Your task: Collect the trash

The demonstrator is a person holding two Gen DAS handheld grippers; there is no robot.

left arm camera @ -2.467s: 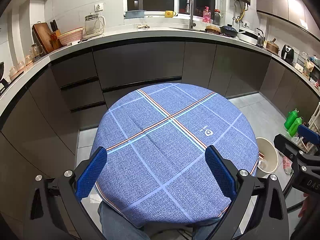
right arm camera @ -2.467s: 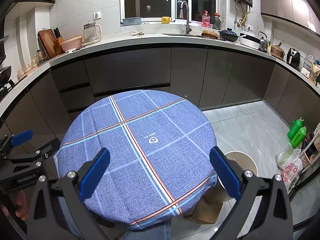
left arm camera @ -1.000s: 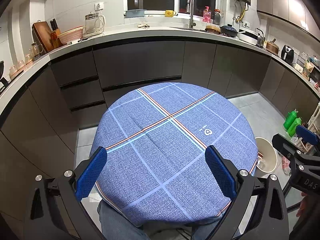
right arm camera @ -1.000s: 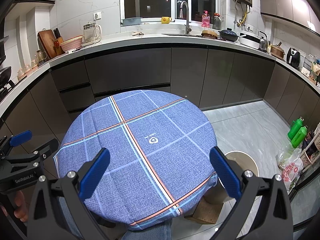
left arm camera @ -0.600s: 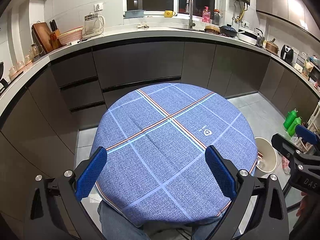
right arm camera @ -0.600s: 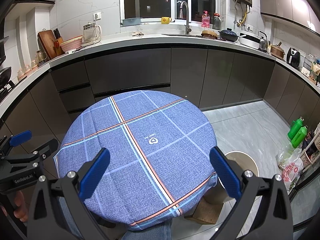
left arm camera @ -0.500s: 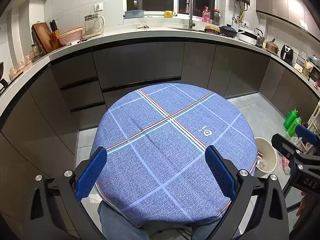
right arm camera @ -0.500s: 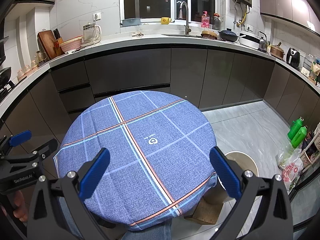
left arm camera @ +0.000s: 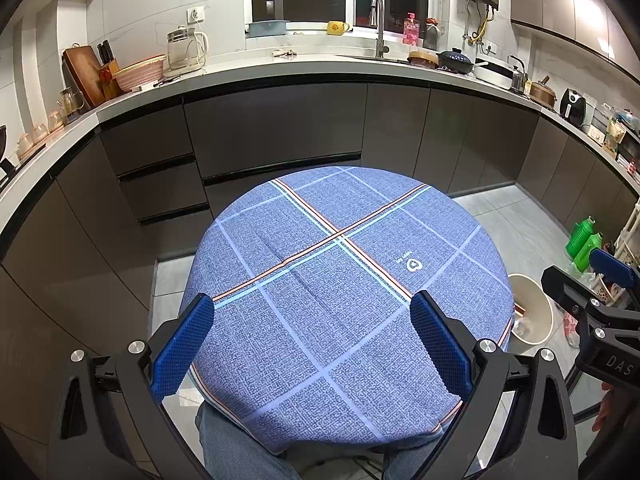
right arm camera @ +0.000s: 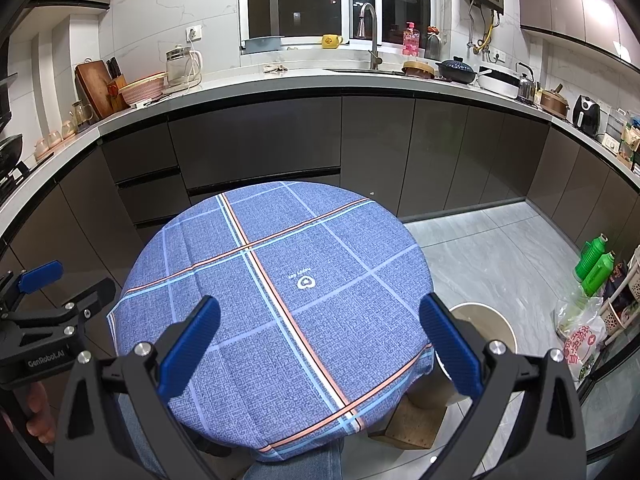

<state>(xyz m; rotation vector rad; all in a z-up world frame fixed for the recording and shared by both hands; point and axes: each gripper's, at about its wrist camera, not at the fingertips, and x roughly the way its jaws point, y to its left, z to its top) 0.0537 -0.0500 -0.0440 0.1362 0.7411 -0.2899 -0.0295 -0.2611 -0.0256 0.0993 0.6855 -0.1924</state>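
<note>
Both claws wide apart, empty: left claw (left arm camera: pixel 312 340), right claw (right arm camera: pixel 320 344), held level over the desk (left arm camera: pixel 304 264). No trash visible on the cloth. Bin (right arm camera: pixel 496 328) on floor at 4 o'clock of desk, likely within drop reach; contents unclear.

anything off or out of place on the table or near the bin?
Nothing stands out. The blue checked tablecloth lies flat with no trash on it, and the bin stands upright beside the table. Both grippers, left and right, are open and empty.
</note>
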